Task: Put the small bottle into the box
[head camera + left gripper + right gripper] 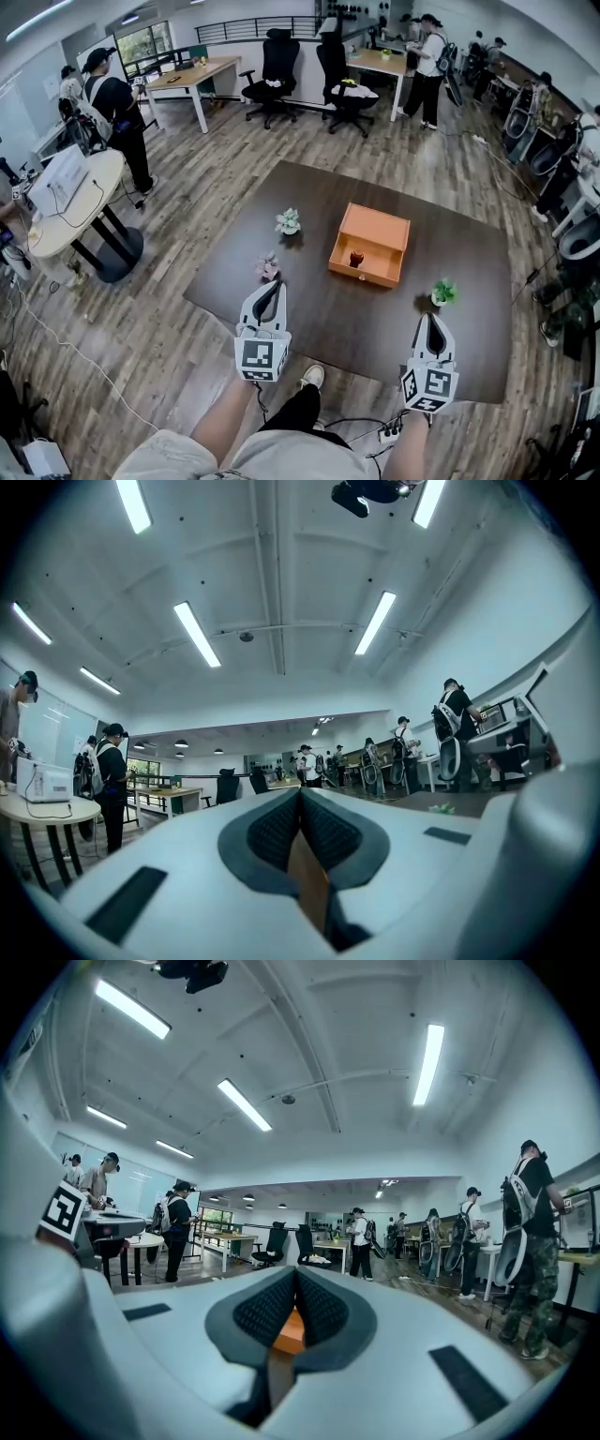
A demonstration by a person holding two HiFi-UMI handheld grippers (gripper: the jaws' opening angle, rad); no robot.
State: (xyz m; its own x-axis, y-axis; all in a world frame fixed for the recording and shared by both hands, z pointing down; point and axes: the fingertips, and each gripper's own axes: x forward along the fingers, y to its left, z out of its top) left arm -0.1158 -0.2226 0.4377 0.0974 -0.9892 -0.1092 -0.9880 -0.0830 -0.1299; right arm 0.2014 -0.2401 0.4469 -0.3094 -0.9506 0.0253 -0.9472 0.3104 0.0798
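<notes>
Nearest to me, my left claw [272, 291] and right claw [431, 326] hover over the dark worktop [319, 319], short of the orange box [386, 232]. Both have their jaws pressed together on nothing. The small bottle [356, 257] stands upright inside the box by its near wall, well apart from both claws. Only the head view shows the bottle. The right gripper view catches just an orange sliver of the box below its closed jaws.
</notes>
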